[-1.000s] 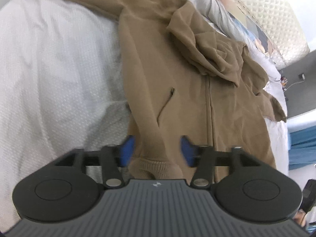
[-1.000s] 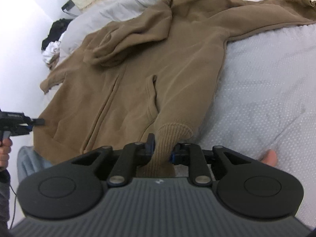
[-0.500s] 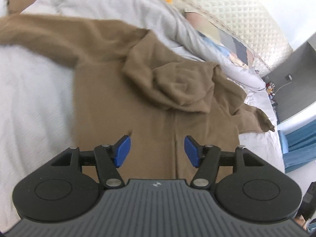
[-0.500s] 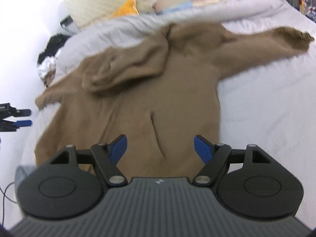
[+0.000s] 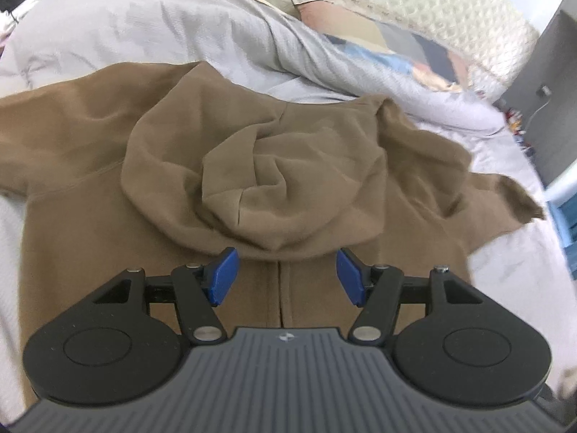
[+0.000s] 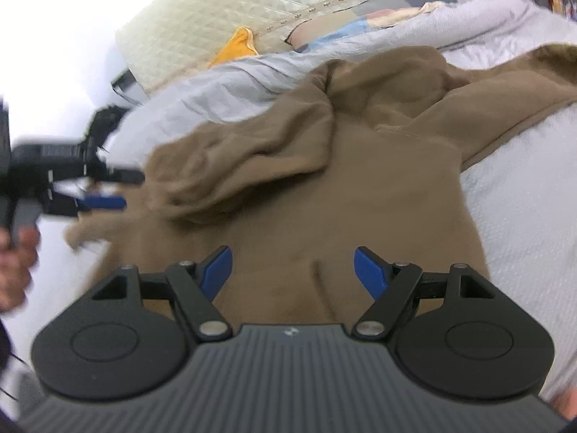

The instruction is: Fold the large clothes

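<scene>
Two wrist views, both low over the bed [image 5: 512, 281]

We look along each gripper's fingers toward the headboard [image 6: 223, 25] edge: left centred above the hoodie [image 5: 90, 223], right from its right side; both share its hood [image 6: 252, 158].

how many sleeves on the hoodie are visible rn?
2. In the left wrist view, one sleeve runs off the frame's left edge; the other lies bunched at right, cuff toward the bed edge. Hoodie lies zipper-up, hood flopped over the chest.
</scene>
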